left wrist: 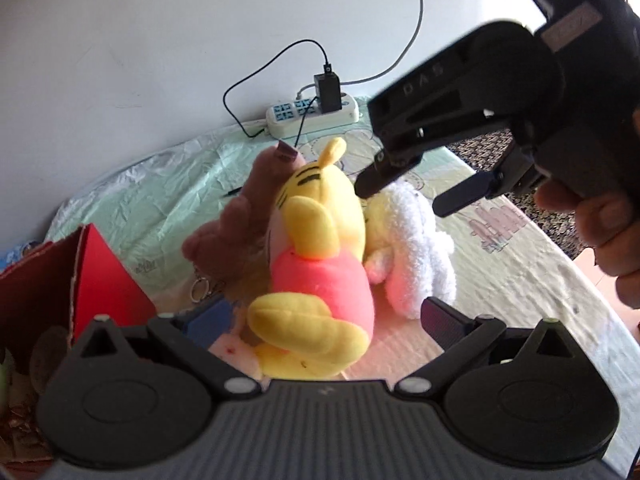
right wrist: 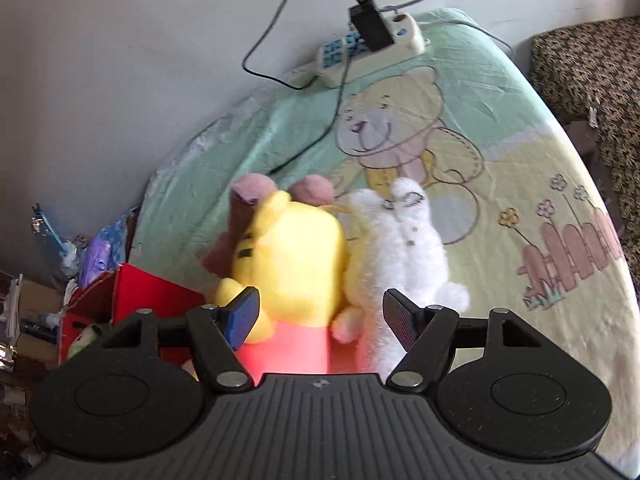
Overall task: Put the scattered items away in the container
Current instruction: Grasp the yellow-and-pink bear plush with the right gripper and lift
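Three plush toys lie bunched together mid-table on a cartoon-printed cloth [right wrist: 500, 152]: a yellow bear in a pink shirt [left wrist: 316, 248], a brown plush [left wrist: 236, 224] touching its left side, and a white fluffy plush [left wrist: 412, 248] touching its right. A metal keyring [left wrist: 199, 289] hangs at the brown plush's near end.

Container: a red cardboard box [left wrist: 100, 280], torn along one edge, stands near left, just beside the toys; a small green item sits inside it.

Surroundings: a white power strip [right wrist: 372, 46] with a black charger [right wrist: 370, 26] plugged in rests at the far edge against the wall, its cables trailing toward the toys. Clutter lies off the table's left.

Left gripper [left wrist: 312, 320]: jaws apart, straddling the bear's lower body, pads not pressing.

Right gripper [right wrist: 318, 316]: held by a hand [left wrist: 600, 224], jaws spread over the bear and white plush, gripping nothing.

Legible writing: embossed letters "DAS" on the right gripper's body, seen from the left wrist view.
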{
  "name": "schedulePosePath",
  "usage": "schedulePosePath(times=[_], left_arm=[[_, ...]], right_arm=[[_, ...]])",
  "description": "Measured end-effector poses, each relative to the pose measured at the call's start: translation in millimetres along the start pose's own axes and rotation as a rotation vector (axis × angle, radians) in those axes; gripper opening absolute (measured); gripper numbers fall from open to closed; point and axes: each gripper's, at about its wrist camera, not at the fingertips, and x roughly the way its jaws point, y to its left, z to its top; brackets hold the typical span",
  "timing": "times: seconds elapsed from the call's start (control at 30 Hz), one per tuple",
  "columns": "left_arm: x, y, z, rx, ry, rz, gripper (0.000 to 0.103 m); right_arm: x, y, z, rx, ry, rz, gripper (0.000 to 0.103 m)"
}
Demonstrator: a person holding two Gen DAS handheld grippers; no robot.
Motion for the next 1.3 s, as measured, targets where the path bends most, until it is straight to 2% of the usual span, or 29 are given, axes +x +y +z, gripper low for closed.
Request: schedulePosePath(times=[0.2, 0.33, 0.37, 0.4, 0.5, 0.7, 0.9, 1.03, 1.3], left_arm=[[19.7, 11.4, -3.5, -0.067, 0.062, -0.025, 0.101], [30.3, 17.0, -5.0, -0.092, 0.075, -0.025, 0.097], [34.0, 18.2, -4.7, -0.098, 0.082, -0.028, 0.09], [37.5, 18.5, -4.9, -0.1, 0.093, -0.037, 0.076], [50.7, 17.4, -6.5, -0.104, 0.137, -0.068, 0.067], [59.5, 18.2, -6.2, -0.111, 0.148, -0.076, 0.066], [61.4, 17.1, -6.5, -0.097, 0.155, -0.075, 0.065], [59.6, 16.0, -4.6, -0.092, 0.156, -0.08, 0.06], [26.5, 7.5, 2.3, -0.064, 0.104, -0.099, 0.057]], right_arm=[[32.1, 39.4, -9.3, -0.144, 0.065, -0.032, 0.073], [52.5, 41.9, -9.1, -0.166, 0.092, -0.118, 0.073], [56.4, 40.2, -9.2, -0.157, 0.105, -0.119, 0.073], [59.8, 38.0, -8.7, -0.14, 0.117, -0.113, 0.072], [68.1, 32.1, -8.8, -0.089, 0.143, -0.11, 0.072], [69.8, 31.6, -11.2, -0.065, 0.153, -0.092, 0.064], [68.7, 32.5, -10.8, -0.068, 0.158, -0.094, 0.062], [62.4, 33.6, -11.2, -0.061, 0.149, -0.092, 0.054], [24.9, 35.5, -15.4, -0.03, 0.092, -0.073, 0.05]])
